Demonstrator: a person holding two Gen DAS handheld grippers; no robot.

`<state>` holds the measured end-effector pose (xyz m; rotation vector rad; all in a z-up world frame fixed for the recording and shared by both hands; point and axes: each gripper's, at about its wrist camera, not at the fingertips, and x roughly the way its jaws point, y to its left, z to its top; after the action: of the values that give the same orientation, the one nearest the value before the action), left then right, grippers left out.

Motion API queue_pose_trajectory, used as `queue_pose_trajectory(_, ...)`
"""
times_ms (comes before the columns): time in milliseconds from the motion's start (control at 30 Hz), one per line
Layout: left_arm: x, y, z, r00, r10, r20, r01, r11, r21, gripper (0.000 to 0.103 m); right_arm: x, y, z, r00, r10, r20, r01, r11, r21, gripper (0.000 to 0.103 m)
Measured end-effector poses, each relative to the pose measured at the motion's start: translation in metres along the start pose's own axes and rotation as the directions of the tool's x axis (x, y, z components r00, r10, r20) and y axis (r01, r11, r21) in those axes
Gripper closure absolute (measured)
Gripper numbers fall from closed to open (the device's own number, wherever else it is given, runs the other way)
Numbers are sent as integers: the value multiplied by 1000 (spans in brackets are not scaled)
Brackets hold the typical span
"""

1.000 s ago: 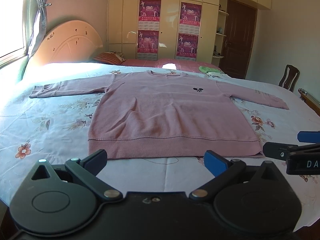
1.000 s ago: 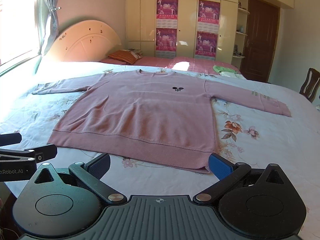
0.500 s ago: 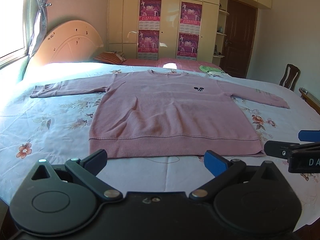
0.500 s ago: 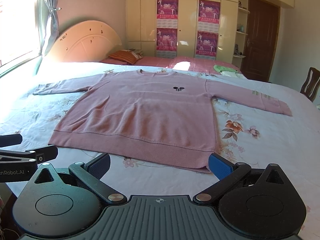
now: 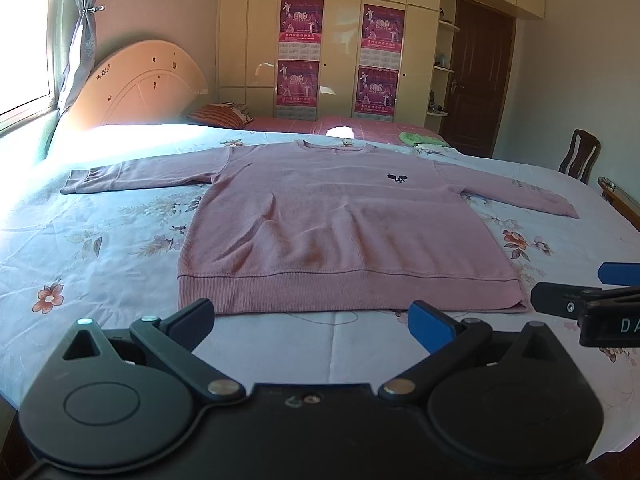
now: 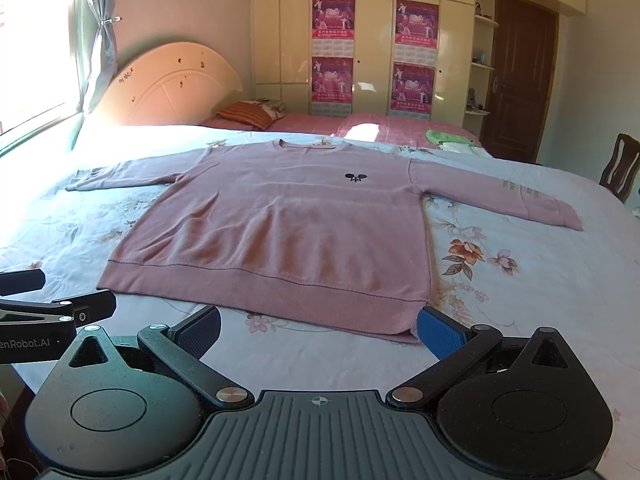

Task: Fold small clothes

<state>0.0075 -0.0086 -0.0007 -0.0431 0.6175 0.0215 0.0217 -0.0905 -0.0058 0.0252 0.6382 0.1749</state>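
Pink sweater (image 5: 344, 236) flat on bed (image 5: 100, 248), no fold yet. Left tongs (image 5: 312, 320) and right tongs (image 6: 320, 326) spread, empty. Next: likely grab a sleeve.

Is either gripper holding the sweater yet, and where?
No. The left gripper and right gripper are both open, short of the pink sweater's hem.

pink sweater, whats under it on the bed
The pink sweater lies flat on a floral bedsheet, which shows all around it. Whatever lies directly beneath the sweater is covered.
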Motion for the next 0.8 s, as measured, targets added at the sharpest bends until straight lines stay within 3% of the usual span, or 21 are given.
queue_pose_trajectory(800,-4,-2,-2,1000,4,4,-4,1000,0,0,-1,0,0,1000,0,6,0,1000,3,0)
